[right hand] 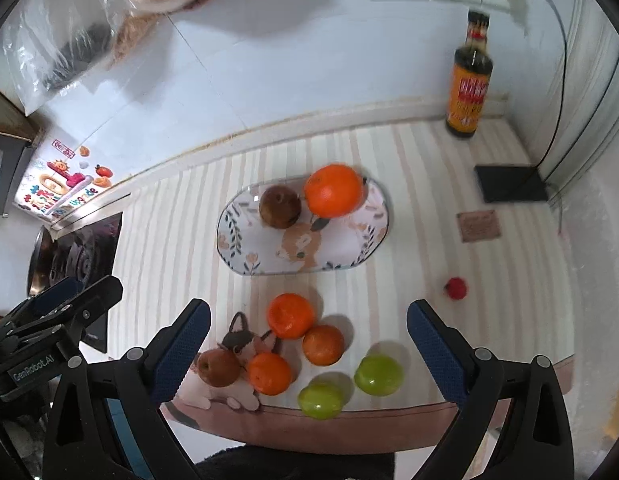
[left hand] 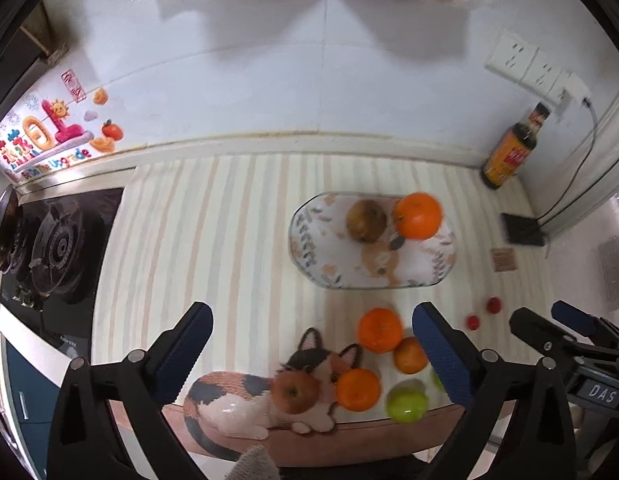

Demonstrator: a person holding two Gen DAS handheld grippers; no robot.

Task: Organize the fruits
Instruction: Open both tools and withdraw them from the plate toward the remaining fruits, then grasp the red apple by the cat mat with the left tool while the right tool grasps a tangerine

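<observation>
Fruits lie below our two grippers, some on a plate and the rest loose on the striped mat. Our left gripper point(left hand: 312, 354) stands with its jaws wide apart and nothing between the pads; our right gripper point(right hand: 308, 350) is likewise spread wide and empty. Both hang above the near edge of the counter, pointing steeply down.

Just under the jaws we see the loose group: three oranges point(right hand: 290, 315) bunched together, two green apples point(right hand: 378, 374) beside them toward the counter's edge, and a reddish-brown apple point(left hand: 295, 392) resting on the head of a cat-shaped mat point(left hand: 237, 402).

Farther out sits the oval plate point(right hand: 245, 244) with a fox and leaf pattern. It holds two fruits at its far end: a brown pear point(right hand: 280, 207) and a large orange point(right hand: 333, 191), touching each other. The nearer part of the plate is bare.

To the right, two small red fruits point(left hand: 493, 305) lie apart on the mat. A dark sauce bottle point(right hand: 468, 88) stands against the wall.
</observation>
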